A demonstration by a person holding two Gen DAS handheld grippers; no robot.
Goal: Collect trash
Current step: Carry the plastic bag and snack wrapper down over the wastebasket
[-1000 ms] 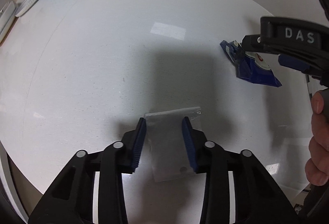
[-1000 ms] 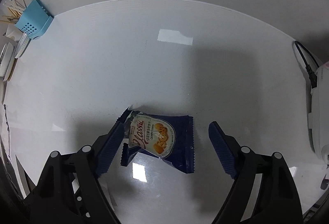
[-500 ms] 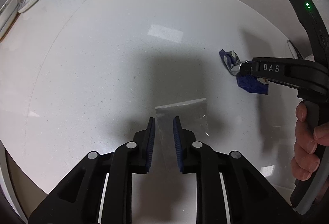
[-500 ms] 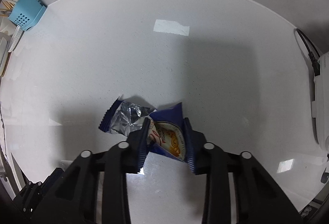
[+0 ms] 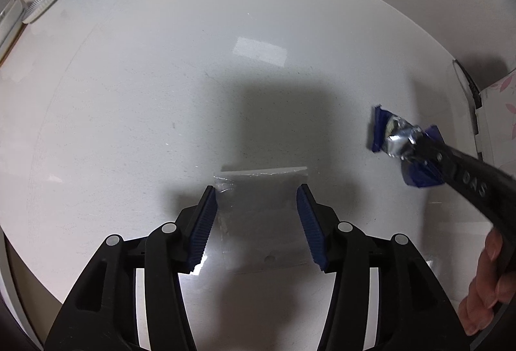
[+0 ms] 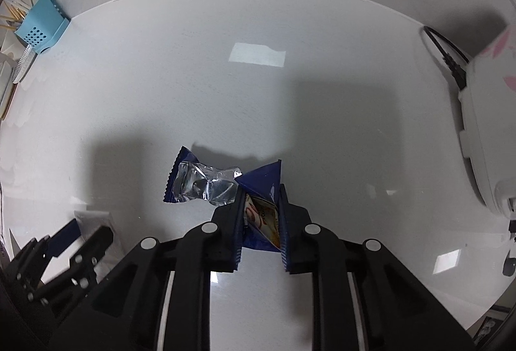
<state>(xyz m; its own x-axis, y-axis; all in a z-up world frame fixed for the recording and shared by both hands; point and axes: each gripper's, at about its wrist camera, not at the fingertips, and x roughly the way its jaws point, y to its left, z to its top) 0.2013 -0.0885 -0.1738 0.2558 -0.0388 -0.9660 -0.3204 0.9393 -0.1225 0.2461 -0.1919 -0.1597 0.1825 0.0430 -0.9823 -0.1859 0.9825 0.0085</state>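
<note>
- My right gripper (image 6: 260,206) pinches a crumpled blue wrapper (image 6: 222,181) above the white tabletop (image 6: 225,86).
- My left gripper (image 5: 256,206), spread wide, straddles a clear plastic bag (image 5: 261,215).

You can read "DAS" in raised letters on the right gripper (image 5: 416,143), seen from the left wrist. The wrapper's (image 6: 262,215) print is too crumpled to read.

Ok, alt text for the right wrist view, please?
The right gripper is shut on a crumpled blue snack wrapper, held above a white table. The open left gripper shows at lower left, a blue holder far left.
</note>
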